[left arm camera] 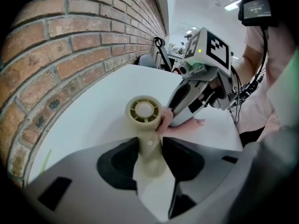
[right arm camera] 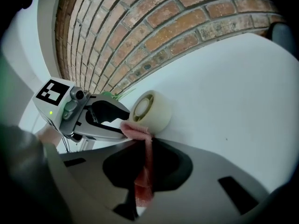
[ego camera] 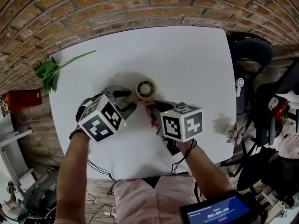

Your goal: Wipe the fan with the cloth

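A small cream hand-held fan (ego camera: 145, 88) lies on the white table (ego camera: 187, 64), its round head towards the brick wall. My left gripper (ego camera: 131, 103) is shut on the fan's handle (left arm camera: 150, 154), with the fan head (left arm camera: 144, 111) just past the jaws. My right gripper (ego camera: 153, 110) is shut on a pink cloth (right arm camera: 143, 171). The cloth's folded end (right arm camera: 135, 129) presses against the side of the fan head (right arm camera: 152, 108). In the left gripper view the cloth (left arm camera: 182, 125) lies between the right gripper (left arm camera: 180, 111) and the fan. The left gripper (right arm camera: 105, 118) shows beside the fan in the right gripper view.
A green leafy sprig (ego camera: 51, 71) lies at the table's far left corner. The brick wall (ego camera: 117, 3) runs behind the table. A red box (ego camera: 21, 99) stands left of it, dark chairs (ego camera: 252, 55) and clutter to the right. A timer screen (ego camera: 217, 213) sits near the person's lap.
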